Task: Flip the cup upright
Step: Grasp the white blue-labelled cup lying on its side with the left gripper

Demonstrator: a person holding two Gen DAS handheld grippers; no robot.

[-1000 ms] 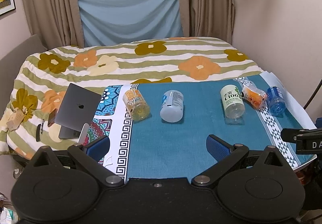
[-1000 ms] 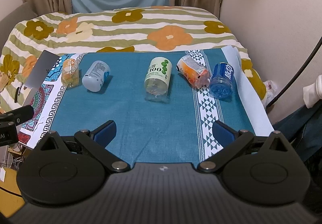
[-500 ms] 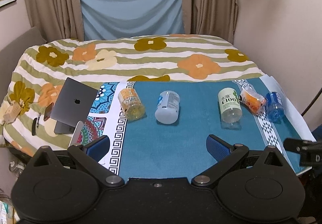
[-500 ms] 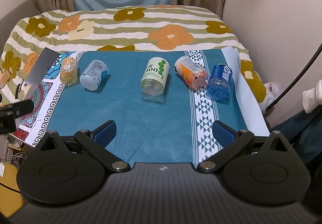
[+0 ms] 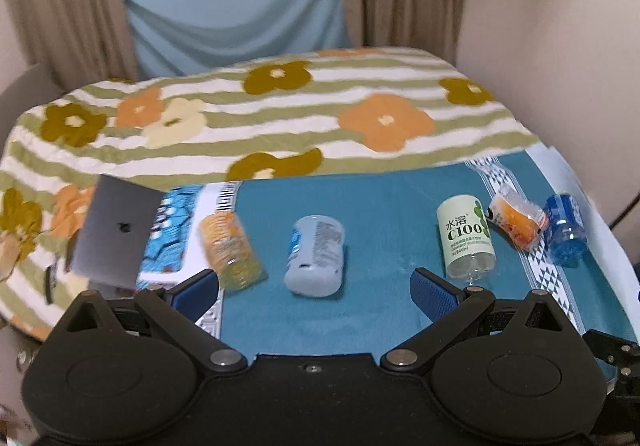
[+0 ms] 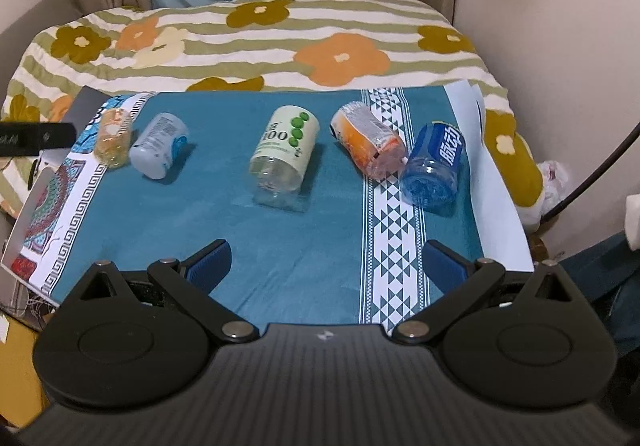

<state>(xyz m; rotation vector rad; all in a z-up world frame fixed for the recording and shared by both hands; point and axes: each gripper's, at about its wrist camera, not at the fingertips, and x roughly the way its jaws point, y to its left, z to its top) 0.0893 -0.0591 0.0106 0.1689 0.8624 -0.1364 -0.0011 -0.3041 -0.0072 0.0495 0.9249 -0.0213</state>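
Several cut-bottle cups lie on their sides in a row on the teal cloth [image 5: 380, 221]: a yellow-orange one [image 5: 230, 252] [image 6: 113, 141], a pale blue-white one [image 5: 316, 256] [image 6: 160, 151], a green-white "C100" one [image 5: 468, 240] [image 6: 286, 153], an orange one [image 5: 516, 219] [image 6: 370, 145] and a blue one [image 5: 566, 228] [image 6: 436, 169]. My left gripper [image 5: 314, 288] is open and empty, just short of the pale cup. My right gripper [image 6: 326, 266] is open and empty, over the cloth's near edge.
A grey laptop [image 5: 116, 232] lies at the left on a patterned mat [image 6: 60, 197]. A flowered bedspread [image 5: 280, 125] lies behind the cloth. A wall and a dark cable [image 6: 592, 173] stand at the right. Curtains hang behind.
Both grippers have moved forward towards the row of cups, the left one more and with some blur. The cups have not moved. Both grippers stay open.
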